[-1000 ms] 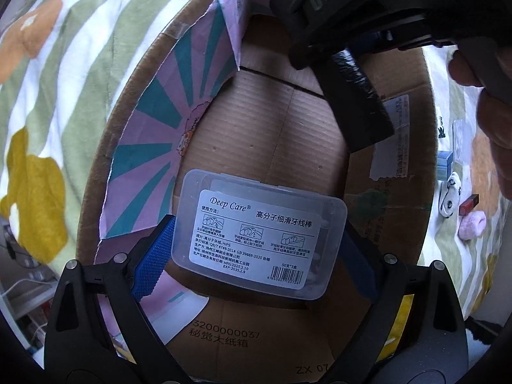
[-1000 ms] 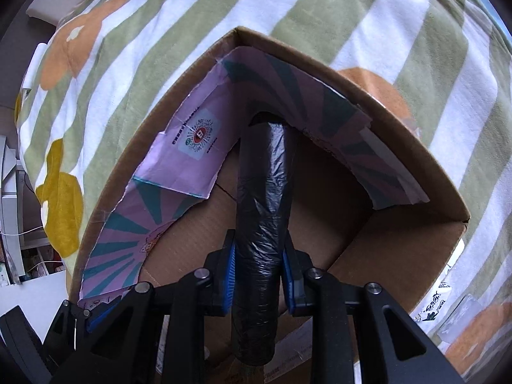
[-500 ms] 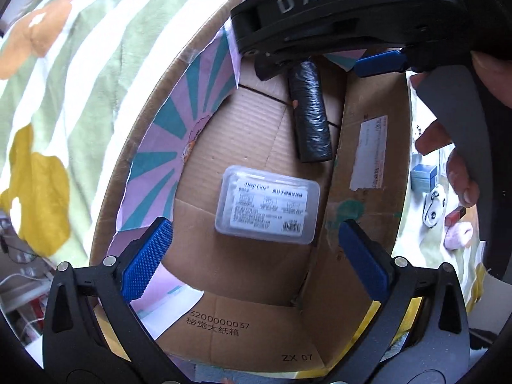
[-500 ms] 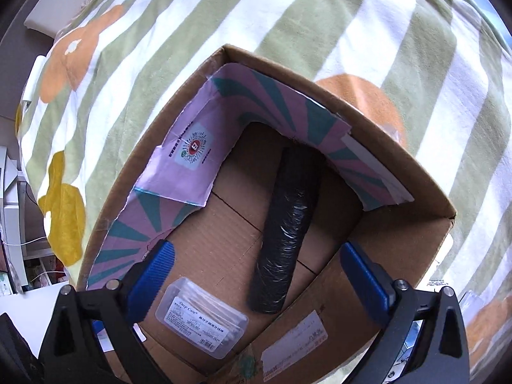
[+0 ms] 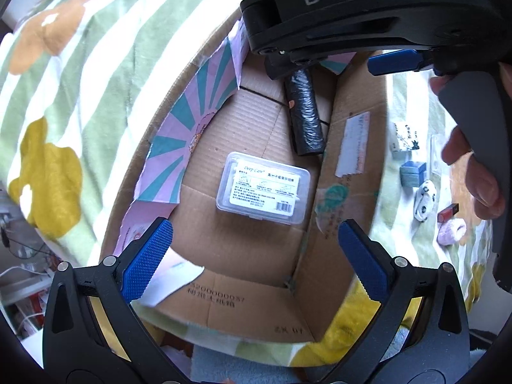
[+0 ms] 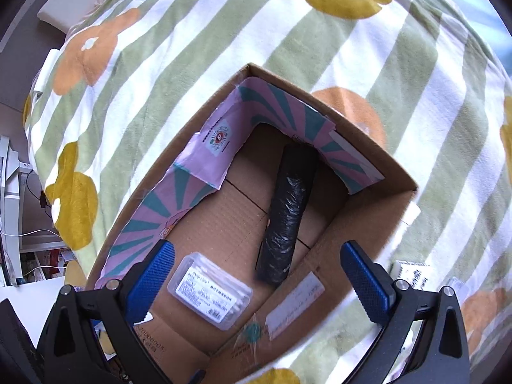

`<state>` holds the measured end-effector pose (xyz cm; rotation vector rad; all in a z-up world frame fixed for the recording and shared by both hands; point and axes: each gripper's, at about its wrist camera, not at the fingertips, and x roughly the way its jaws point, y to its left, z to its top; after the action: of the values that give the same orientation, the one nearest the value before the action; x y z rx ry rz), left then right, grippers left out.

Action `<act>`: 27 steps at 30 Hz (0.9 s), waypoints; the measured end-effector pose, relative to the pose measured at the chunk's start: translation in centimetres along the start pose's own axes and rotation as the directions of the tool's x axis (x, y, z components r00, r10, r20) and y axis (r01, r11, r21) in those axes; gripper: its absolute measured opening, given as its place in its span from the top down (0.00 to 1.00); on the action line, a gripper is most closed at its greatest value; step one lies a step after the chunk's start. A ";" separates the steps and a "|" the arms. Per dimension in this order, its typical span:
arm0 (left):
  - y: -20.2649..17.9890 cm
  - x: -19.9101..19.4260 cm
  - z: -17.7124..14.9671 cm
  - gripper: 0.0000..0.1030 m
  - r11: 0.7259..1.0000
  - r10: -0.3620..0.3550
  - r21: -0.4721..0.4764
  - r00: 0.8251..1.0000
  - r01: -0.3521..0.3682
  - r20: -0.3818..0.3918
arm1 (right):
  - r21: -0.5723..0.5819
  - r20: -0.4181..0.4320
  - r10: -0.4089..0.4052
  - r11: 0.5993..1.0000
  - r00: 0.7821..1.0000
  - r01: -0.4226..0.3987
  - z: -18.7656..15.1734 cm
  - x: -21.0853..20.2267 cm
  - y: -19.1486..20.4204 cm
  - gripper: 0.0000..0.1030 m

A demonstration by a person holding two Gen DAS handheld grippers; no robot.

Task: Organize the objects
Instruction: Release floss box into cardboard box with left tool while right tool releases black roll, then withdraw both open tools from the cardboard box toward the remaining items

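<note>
1. An open cardboard box sits on a blanket striped green and white with orange and mustard flower shapes.
2. Two inner walls of the box carry pink paper with teal rays, torn along the lower edge.
3. A clear plastic floss-pick case lies flat on the box floor, its white printed label facing up.
4. A black roll of plastic bags lies on the box floor too, near the case but apart from it, one end towards the papered corner.
5. The left gripper hangs above the box pointing down, its blue-padded fingers spread wide with nothing between them; the case lies below, untouched.
6. The right gripper points down over the same box, fingers just as wide apart and empty; the roll lies free beneath it.
7. In the left wrist view the right gripper's black body, lettered "DAS", crosses the top of the picture over the roll's far end, and a person's hand holds its handle at the right edge.
8. On the blanket outside the box, past its right wall, lie small things: a white printed carton, a little blue box, a white item with black marks, a small red-and-black object and a pink fuzzy piece.
9. White shelving and cables show at the left edge, beyond the blanket.
</note>
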<state>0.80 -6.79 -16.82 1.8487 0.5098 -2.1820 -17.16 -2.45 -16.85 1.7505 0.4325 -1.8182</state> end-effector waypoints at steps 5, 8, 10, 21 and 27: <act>-0.9 -2.6 -0.6 0.00 0.999 0.004 0.050 1.000 -0.006 0.030 | 0.002 0.030 -0.043 0.999 0.999 0.043 -1.7 -3.6 0.0 0.00; -1.7 -3.5 -0.6 0.00 0.995 0.007 0.094 0.999 -0.012 0.047 | 0.030 0.055 -0.048 0.998 0.997 0.046 -3.1 -5.5 -0.2 0.00; -2.1 -4.4 -0.7 0.00 0.992 0.005 0.125 0.998 -0.013 0.063 | 0.053 0.076 -0.052 0.997 0.996 0.048 -4.1 -6.8 -0.8 0.00; -6.8 -9.3 -0.7 0.00 0.945 -0.049 0.328 0.985 -0.008 0.165 | 0.304 0.230 -0.203 0.944 0.952 0.128 -12.7 -15.0 -7.2 0.00; -10.8 -10.3 -0.4 0.00 0.906 -0.120 0.422 0.977 0.035 0.177 | 0.475 0.249 -0.297 0.867 0.922 0.150 -18.2 -18.1 -11.5 0.00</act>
<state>-1.34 2.74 -5.60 1.7889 0.0757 -2.6603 -9.95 20.63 -2.48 1.6955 0.0878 -2.4795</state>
